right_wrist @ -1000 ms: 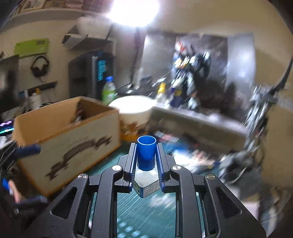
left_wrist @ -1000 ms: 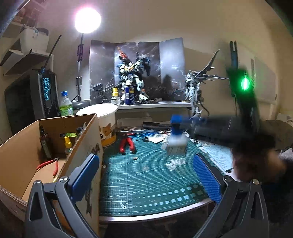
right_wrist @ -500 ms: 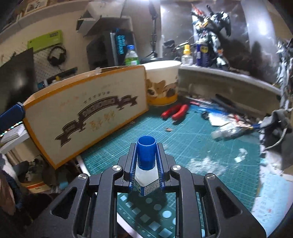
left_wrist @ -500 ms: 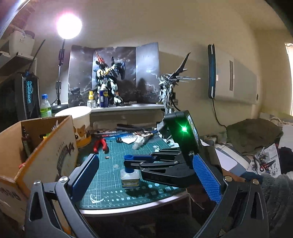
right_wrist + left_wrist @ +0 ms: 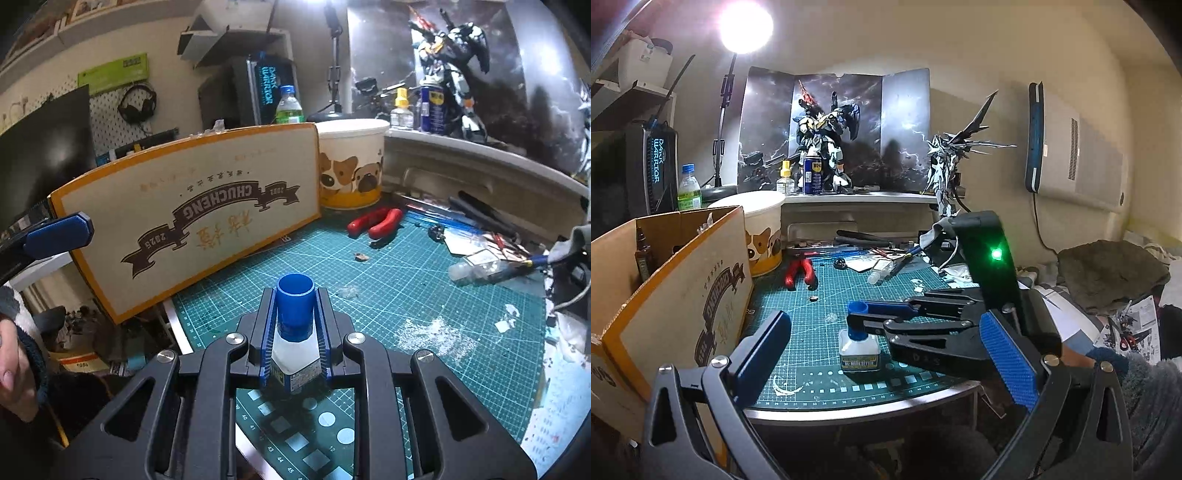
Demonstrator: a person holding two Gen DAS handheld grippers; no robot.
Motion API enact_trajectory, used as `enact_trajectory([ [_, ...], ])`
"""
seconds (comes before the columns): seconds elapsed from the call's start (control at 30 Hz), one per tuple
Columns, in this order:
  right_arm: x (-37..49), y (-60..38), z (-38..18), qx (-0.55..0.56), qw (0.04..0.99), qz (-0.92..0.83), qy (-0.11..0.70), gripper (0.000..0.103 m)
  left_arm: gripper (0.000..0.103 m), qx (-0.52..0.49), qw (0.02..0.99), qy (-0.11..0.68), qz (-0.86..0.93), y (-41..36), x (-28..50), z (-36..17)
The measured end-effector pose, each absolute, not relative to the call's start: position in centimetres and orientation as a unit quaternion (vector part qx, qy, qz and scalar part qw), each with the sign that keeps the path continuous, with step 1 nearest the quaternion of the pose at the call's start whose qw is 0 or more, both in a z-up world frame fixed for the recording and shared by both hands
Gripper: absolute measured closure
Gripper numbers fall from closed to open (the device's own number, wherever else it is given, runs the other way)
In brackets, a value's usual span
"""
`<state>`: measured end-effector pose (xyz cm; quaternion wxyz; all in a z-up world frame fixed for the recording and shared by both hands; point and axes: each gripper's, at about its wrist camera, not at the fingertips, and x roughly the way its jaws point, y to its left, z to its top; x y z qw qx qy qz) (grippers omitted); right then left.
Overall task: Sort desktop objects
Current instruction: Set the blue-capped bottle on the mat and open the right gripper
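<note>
Bottle down on the mat: we lower the blue-capped bottle to the tabletop's near edge.

At the tabletop's left edge stands the cardboard box (image 5: 683, 295), some items already inside; our left tool (image 5: 882, 354) hangs beside it, jaws wide and empty. Further right, the right tool (image 5: 294, 332) stays clamped on the neck of the blue-capped bottle (image 5: 859, 347), which a second ago hung in the air and now rests on the green cutting mat (image 5: 820, 295). Red pliers (image 5: 799, 271) wait near the far-left corner. We judge the bottle not yet sorted: it sits outside the box.
</note>
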<state>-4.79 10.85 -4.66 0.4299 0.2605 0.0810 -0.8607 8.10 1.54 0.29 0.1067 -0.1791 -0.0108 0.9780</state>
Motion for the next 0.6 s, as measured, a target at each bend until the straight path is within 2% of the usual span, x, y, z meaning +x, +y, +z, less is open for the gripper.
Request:
enact_trajectory([
  [0.1,-4.4,11.5,-4.2,0.253,0.419,-0.869,0.072,0.07,0.0,-0.178,0.107,-0.009,0.978,1.5,8.2,0.3],
  [0.4,-3.7,16.4,-0.2,0.231,0.371,-0.897,0.061,0.069,0.0,-0.18,0.094,-0.004,0.979,2.4,7.1,-0.3],
  [0.5,-2.9,18.3,1.5,0.217,0.337,-0.914,0.058,0.063,0.0,-0.18,0.078,-0.003,0.981,2.9,6.1,-0.9],
  [0.6,-1.2,19.8,2.9,0.2,0.275,-0.939,0.058,0.062,0.0,-0.196,0.059,-0.009,0.979,3.1,4.3,-2.1],
])
